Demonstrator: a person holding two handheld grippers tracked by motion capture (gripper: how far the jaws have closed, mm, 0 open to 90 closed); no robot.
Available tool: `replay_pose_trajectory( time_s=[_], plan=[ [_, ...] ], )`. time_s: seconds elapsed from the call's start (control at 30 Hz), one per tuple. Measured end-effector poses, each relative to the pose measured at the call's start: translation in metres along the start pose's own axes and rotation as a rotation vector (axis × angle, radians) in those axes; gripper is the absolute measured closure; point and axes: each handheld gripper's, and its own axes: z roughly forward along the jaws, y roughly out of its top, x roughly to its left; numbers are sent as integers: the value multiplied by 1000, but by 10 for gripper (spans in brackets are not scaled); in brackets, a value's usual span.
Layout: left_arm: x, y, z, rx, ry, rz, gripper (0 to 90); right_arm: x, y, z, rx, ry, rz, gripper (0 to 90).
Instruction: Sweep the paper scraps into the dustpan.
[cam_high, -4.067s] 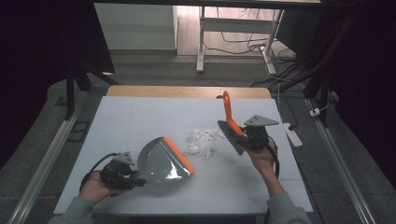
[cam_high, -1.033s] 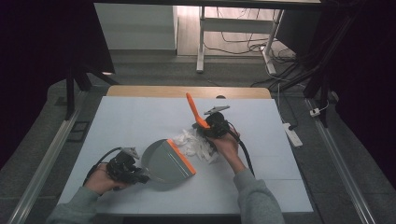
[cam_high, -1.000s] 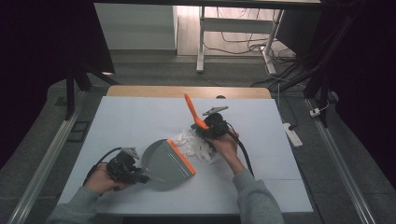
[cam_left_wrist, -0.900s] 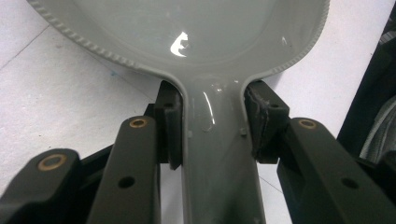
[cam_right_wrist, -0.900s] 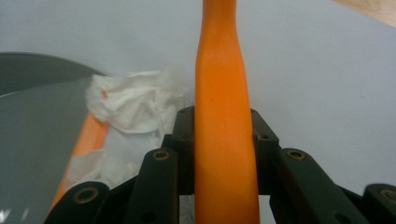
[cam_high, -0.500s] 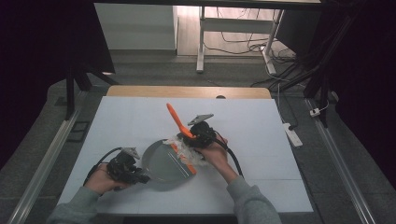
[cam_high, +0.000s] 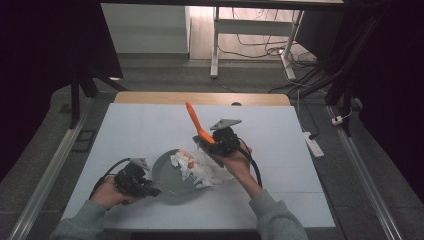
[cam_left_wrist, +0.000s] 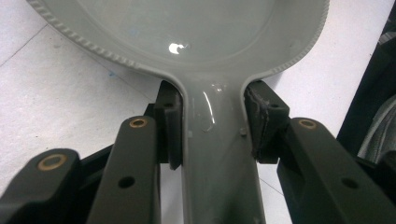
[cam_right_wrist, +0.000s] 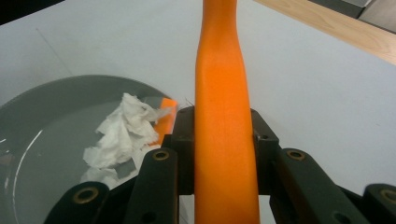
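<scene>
Between the jaws of your left hand-held gripper (cam_high: 134, 181) sits the dustpan (cam_high: 172, 175) handle, clamped so the pan lies flat on the table (cam_high: 280, 135), its mouth turned toward your other hand. Just ahead, white paper scraps (cam_high: 197, 167) lie partly in the pan, partly at its lip. Your right hand-held gripper (cam_high: 220, 142) clenches the orange brush (cam_high: 196, 122) handle, tilted up and away, likely to push scraps in.

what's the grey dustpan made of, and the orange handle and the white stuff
Dustpan: likely glossy moulded plastic, with sharp light glints and a ribbed rim. Orange handle: looks like smooth matte plastic, evenly coloured. White stuff: crumpled tissue or paper, with torn, wrinkled edges.
</scene>
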Motion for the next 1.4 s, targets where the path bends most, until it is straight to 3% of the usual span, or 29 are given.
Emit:
replay_pose_trajectory(
  time_s=[0.27,0.43,0.63,0.87,1.27,1.4],
  plan=[
    [-1,0,0,2,-2,3,612,-10,-17,-20,12,-46,5,699],
    [-2,0,1,4,-2,7,612,-19,-40,-42,1,-89,68,699],
    [-4,0,0,9,-1,14,613,-36,-60,-55,24,-162,144,699],
    [-4,0,0,9,-4,15,612,-39,-65,-43,61,-199,155,699],
    [-5,-1,0,13,-7,21,613,-23,-60,-24,92,-171,133,700],
    [-6,-1,0,12,-5,21,612,-20,-58,-21,90,-149,146,700]
  ],
)
